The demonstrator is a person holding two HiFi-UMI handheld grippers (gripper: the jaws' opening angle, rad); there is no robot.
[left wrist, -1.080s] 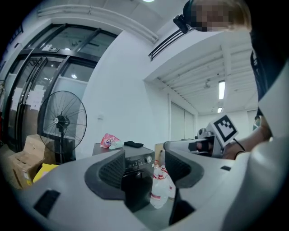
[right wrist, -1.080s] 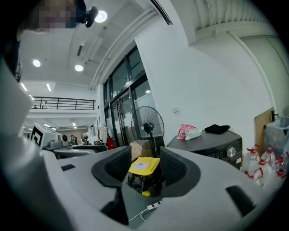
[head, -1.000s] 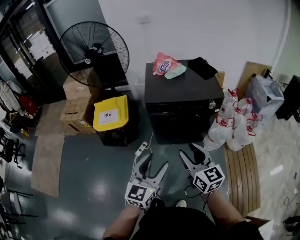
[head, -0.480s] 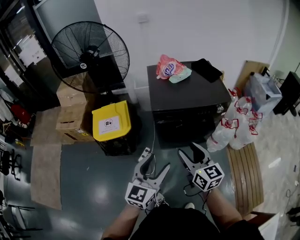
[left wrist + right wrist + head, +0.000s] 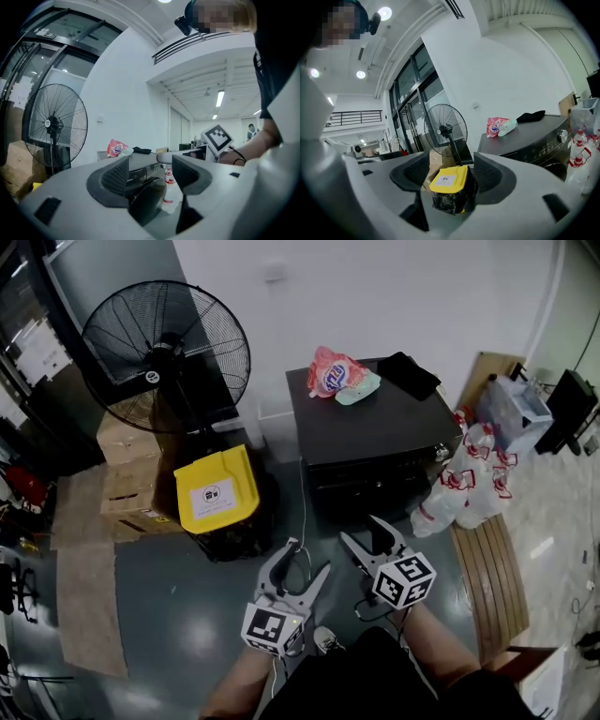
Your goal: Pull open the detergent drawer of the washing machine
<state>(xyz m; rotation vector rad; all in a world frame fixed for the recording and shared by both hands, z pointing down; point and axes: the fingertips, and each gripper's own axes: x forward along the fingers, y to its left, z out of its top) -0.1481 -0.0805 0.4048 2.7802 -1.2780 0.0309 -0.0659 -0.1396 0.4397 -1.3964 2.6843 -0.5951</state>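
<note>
Against the white wall stands the dark washer (image 5: pixel 375 427), between a yellow-lidded bin (image 5: pixel 217 491) and bottles (image 5: pixel 464 486). Short of its front, the left gripper (image 5: pixel 305 562) holds its jaws spread, empty; the right gripper (image 5: pixel 364 532) jaws are opening, nothing between them.

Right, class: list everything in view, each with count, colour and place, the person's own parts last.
washing machine: one, black, against the wall
bag: one, pink, on the machine's top
pouch: one, pale green, beside the bag
cloth: one, black, on the top
fan: one, black, left of the machine
bin: one, yellow lid, in front of the fan
cardboard boxes: at least two, brown, left of the bin
bottles: several, clear, right of the machine
left gripper: one, grey, bottom centre, jaws apart, empty
right gripper: one, grey, bottom centre, jaws opening, nothing between them
</note>
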